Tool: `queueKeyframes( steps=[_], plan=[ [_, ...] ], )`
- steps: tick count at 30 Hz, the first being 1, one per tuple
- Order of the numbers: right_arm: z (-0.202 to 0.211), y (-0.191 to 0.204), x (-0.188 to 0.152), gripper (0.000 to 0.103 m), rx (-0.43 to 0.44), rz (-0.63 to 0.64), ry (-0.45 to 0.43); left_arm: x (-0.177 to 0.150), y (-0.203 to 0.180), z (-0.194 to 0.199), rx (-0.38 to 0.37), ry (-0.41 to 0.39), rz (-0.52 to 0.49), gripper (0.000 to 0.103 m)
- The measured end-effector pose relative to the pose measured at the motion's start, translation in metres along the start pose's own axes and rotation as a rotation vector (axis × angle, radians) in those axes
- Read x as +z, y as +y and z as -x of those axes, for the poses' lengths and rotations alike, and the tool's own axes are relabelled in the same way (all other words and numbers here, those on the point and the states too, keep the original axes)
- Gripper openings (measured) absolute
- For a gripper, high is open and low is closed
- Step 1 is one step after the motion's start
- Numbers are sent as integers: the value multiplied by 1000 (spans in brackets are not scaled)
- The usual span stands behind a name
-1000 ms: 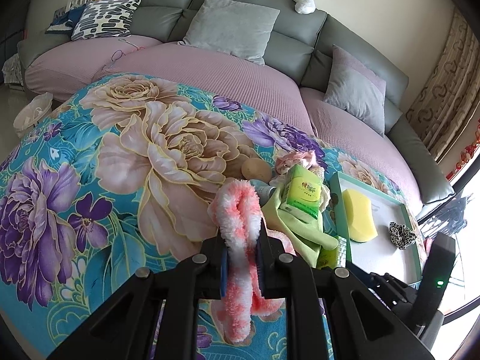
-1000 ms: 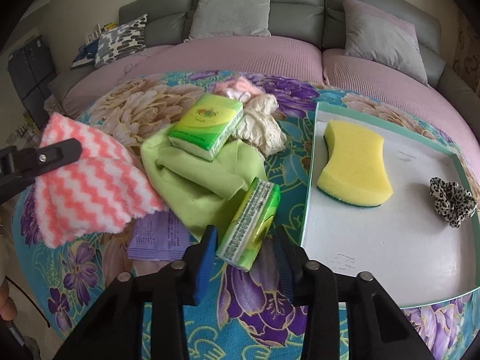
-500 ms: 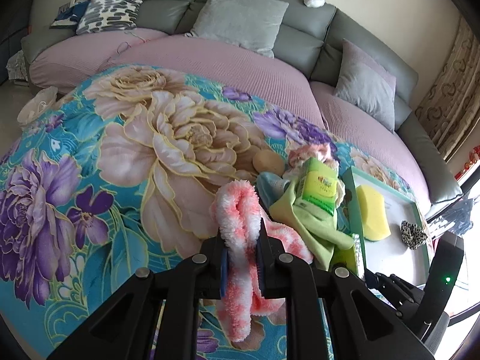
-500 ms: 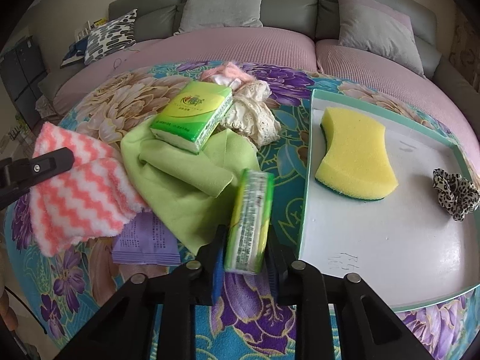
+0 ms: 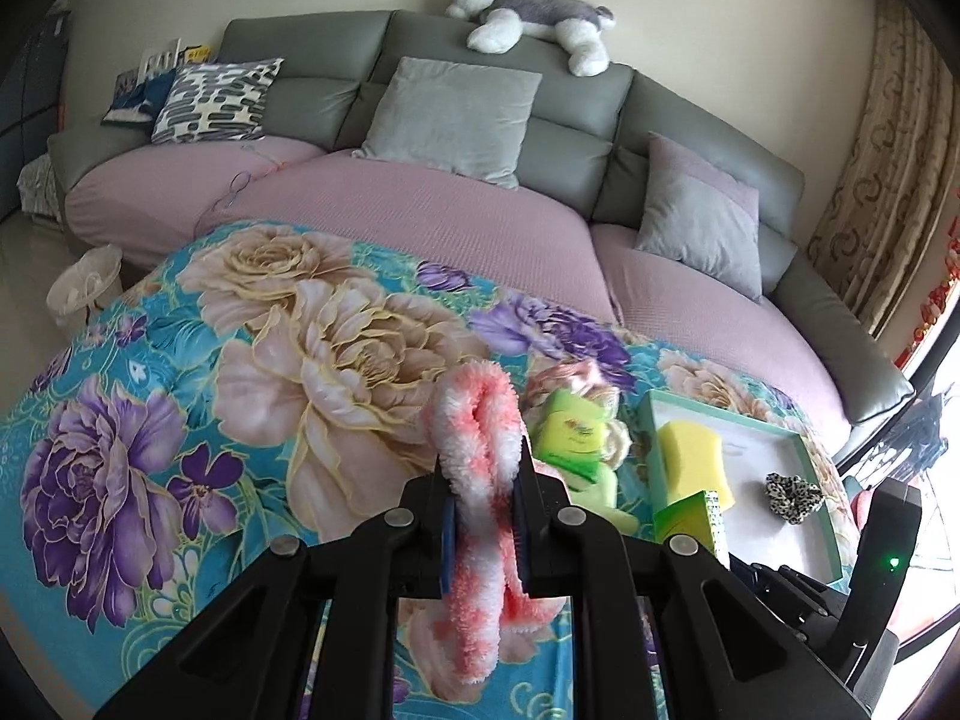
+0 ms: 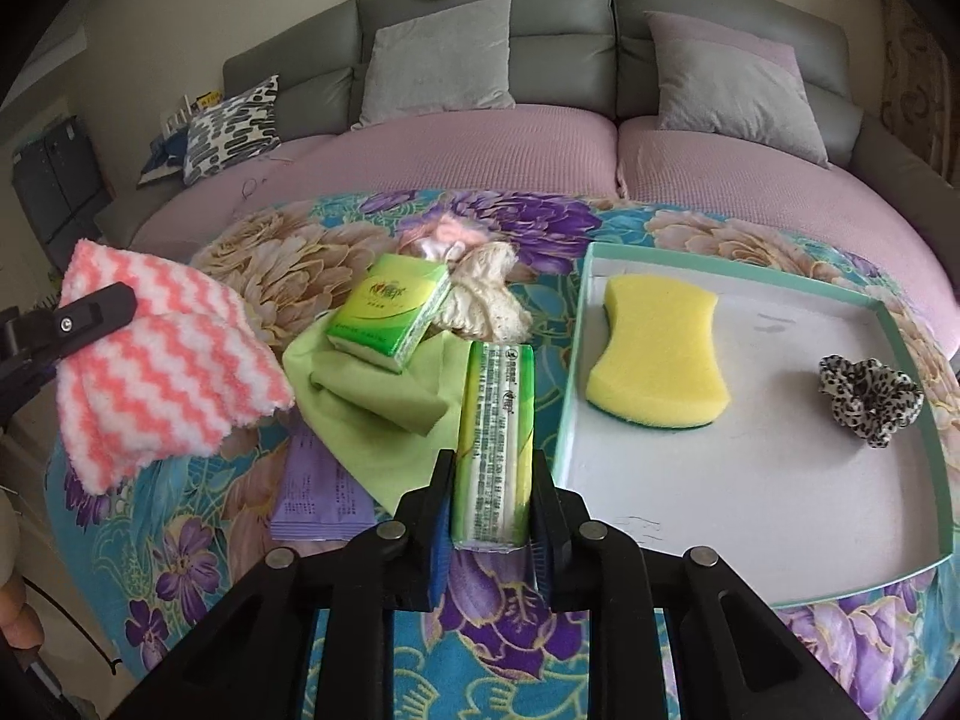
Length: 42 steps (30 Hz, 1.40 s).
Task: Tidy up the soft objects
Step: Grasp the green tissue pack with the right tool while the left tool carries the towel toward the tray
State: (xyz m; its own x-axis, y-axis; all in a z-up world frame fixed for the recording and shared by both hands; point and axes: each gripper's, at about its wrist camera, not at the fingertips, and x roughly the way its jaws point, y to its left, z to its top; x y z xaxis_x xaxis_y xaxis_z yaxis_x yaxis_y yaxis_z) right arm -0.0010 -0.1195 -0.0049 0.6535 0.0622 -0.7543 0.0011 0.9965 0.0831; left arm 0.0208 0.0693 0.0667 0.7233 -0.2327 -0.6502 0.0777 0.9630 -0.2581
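Both grippers angled down over the bed. Left gripper (image 5: 485, 525), jaws nearly together, clamps a pink-and-white fleece cloth (image 5: 477, 516) lifted off the cover. Right gripper (image 6: 489, 519), jaws pressed in, grips a green tissue pack (image 6: 493, 444) held end-on btwn its pads.

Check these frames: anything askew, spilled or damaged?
Nothing damaged or spilled. The crumpled light-green cloth lies in a heap with a green tissue pack on top and a flat purple packet half under it. Yellow sponge and leopard-print scrunchie sit apart in the white tray.
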Motion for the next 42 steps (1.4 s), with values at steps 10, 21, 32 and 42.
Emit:
queueKeyframes(
  steps=[10,21,32,42],
  plan=[
    [26,-62,-5,23,-122,-100,-33,-2,-70,11,-125,-52,-122,16],
    [36,-147,-24,23,-319,-237,-2,-29,-160,-34,-242,45,-289,16],
    [41,-190,-36,24,-376,-342,-3,-59,-213,-85,-289,141,-390,17],
    [35,-190,-35,26,-388,-336,6,-57,-196,-90,-205,165,-374,78]
  ],
)
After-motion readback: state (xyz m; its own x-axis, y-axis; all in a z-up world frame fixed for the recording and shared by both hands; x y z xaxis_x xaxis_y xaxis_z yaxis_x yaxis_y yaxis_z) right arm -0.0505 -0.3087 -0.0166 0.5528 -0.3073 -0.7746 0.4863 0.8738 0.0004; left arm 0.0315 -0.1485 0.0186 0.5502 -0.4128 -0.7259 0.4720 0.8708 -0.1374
